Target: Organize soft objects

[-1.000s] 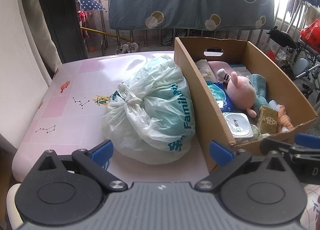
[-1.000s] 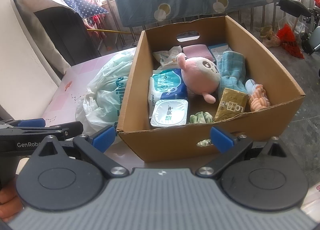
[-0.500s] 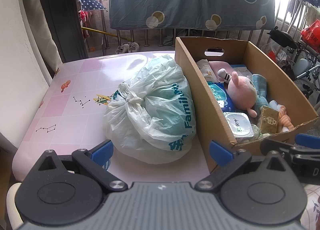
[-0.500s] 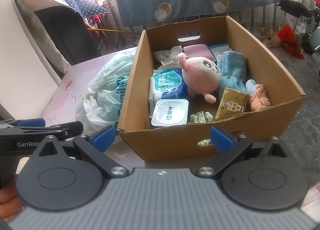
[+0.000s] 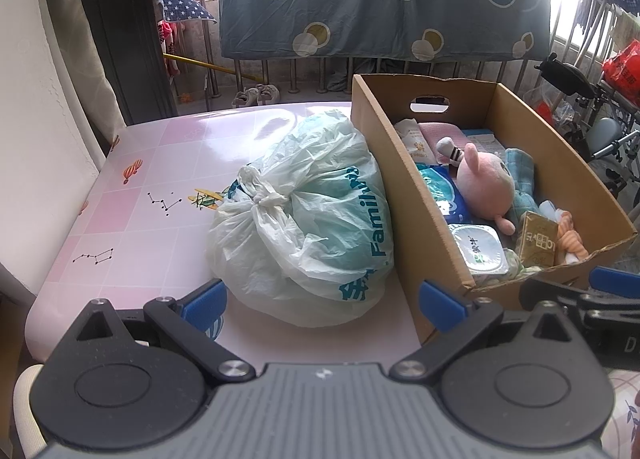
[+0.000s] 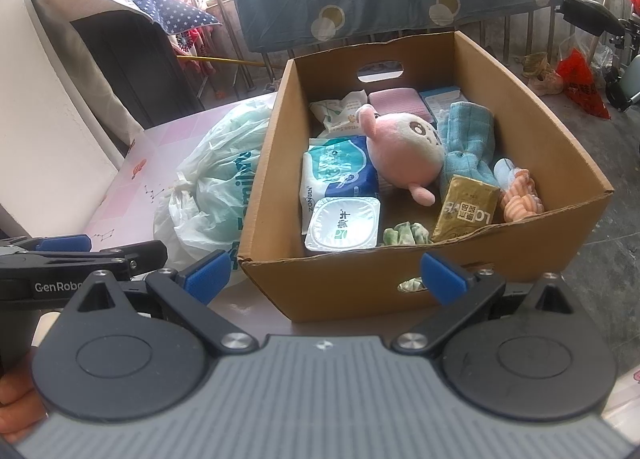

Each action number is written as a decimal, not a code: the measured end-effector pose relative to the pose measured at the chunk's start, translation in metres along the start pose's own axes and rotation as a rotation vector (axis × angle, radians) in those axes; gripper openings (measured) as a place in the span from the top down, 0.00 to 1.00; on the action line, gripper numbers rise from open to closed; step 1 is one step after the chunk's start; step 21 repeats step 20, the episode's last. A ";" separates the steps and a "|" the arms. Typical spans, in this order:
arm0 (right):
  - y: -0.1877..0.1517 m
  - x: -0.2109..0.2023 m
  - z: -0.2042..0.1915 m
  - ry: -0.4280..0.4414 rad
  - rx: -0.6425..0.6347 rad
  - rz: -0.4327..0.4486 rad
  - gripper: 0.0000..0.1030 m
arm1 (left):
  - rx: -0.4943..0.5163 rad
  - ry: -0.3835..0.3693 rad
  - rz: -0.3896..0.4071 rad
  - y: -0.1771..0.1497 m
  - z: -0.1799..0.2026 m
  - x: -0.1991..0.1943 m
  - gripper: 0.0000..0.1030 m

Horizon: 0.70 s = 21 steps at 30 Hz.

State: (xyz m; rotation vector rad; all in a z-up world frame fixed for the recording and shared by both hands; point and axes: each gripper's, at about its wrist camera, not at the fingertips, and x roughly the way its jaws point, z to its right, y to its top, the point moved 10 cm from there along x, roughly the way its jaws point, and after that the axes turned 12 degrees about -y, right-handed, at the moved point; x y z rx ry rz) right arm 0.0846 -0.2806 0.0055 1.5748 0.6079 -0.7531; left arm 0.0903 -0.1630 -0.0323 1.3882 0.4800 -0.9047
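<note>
A cardboard box (image 6: 432, 291) sits on the pink bench (image 5: 132, 219), and most of the soft things already lie inside it: a pink plush toy (image 6: 404, 147), a blue towel (image 6: 468, 139), a pack of wipes (image 6: 340, 175), a pink folded cloth (image 6: 396, 101), an orange knitted piece (image 6: 520, 199) and a green scrunchie (image 6: 406, 233), along with a gold packet (image 6: 466, 207) and a white lidded tub (image 6: 344, 223). A knotted plastic bag (image 5: 316, 215) lies outside, pressed against the box's left wall. The left tool (image 5: 322, 299) is released, its blue-tipped fingers spread wide and pointing at the bag; the right tool (image 6: 324, 273) is likewise released and empty, held low in front of the box's near wall. This layout fits either a sort that is nearly finished, with the bag as the last piece out, or a full box from which things are about to be lifted and arranged, so no single move is certain. Whichever it is, soft goods like these likely call for a pinch on a firm gathered part, such as the bag's knot or the plush's ear, rather than on slack film or loose fabric that would slip. Lifting straight up should clear the box rim, and keeping the two tools apart should avoid a clash over the near corner.
</note>
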 end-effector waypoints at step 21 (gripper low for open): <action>0.001 0.000 0.000 0.003 -0.006 -0.002 0.01 | -0.005 0.001 0.001 0.000 -0.001 0.000 0.00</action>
